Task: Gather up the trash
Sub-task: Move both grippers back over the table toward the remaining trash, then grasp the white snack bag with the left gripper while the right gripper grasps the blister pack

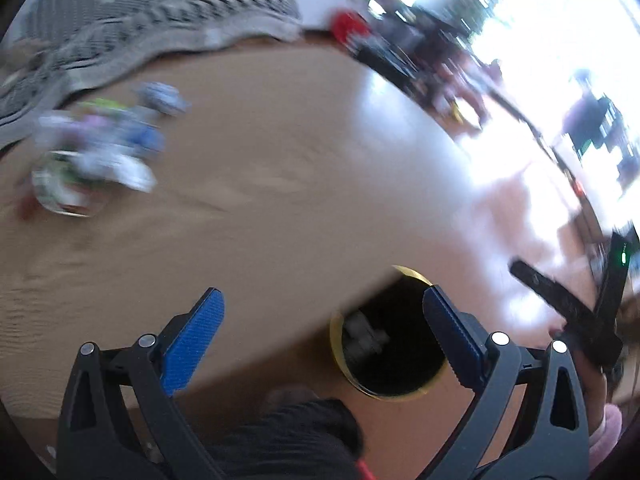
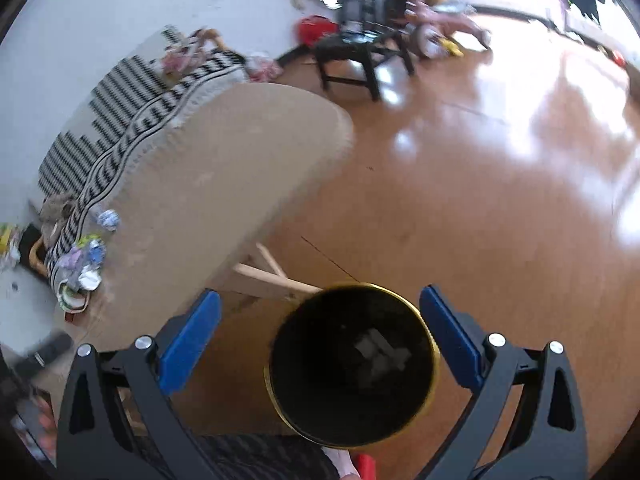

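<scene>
Both the left gripper and right gripper hung spread and empty over the bin, while the remaining trash, seemingly crumpled wrappers, lay far across the table, where a hurried reach might scatter it.

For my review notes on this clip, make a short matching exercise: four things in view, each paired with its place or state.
Things:
1. bin
2. right gripper
3. crumpled trash pile
4. small black table

Places or states:
A. on the tan table by the striped cloth
B. open, nothing between its pads
C. on the floor beside the tan table, some crumpled pieces inside
D. far off across the wooden floor

Pairs: 1-C, 2-B, 3-A, 4-D
</scene>
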{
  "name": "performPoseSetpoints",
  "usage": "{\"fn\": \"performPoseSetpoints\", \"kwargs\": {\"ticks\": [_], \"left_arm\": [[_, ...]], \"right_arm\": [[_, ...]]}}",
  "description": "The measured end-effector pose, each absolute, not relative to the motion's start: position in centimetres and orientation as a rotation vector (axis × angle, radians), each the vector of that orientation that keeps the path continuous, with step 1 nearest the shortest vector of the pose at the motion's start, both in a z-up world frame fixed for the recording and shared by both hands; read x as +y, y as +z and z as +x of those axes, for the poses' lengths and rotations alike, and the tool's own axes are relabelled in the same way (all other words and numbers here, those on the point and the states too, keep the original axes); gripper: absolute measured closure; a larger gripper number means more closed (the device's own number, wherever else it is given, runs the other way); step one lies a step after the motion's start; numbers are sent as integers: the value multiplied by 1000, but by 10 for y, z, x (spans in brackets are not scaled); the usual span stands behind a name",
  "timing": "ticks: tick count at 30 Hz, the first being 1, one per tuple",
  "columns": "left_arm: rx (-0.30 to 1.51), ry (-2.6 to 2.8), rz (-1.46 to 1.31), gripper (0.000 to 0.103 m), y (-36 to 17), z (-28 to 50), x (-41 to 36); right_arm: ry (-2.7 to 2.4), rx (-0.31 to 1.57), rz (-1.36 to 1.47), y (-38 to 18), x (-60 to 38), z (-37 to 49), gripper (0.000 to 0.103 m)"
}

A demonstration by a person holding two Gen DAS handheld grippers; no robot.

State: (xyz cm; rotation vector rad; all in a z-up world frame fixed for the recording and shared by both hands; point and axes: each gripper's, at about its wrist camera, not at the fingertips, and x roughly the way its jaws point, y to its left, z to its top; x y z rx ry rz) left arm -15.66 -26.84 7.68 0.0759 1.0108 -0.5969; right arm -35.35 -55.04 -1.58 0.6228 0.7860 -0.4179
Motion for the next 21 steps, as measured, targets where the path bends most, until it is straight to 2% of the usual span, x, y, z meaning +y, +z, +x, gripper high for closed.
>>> {"fn": "performPoseSetpoints", "kwargs": {"ticks": [5,9,15,21], "left_arm": [[950,-335,18,6,97,-109,-164],[956,-225,-1,6,83,-88,-107],[949,-173,-21,6,53,-51,-78],[963,-224,-27,6,19,-10,-97]], "right_arm": [[-284,775,531,22,-497,-278,7],[-185,761,472,52,-446,-217,7],[-81,751,477,74,-369,-130,7],[-25,815,574,48,-322,-39,7]]}}
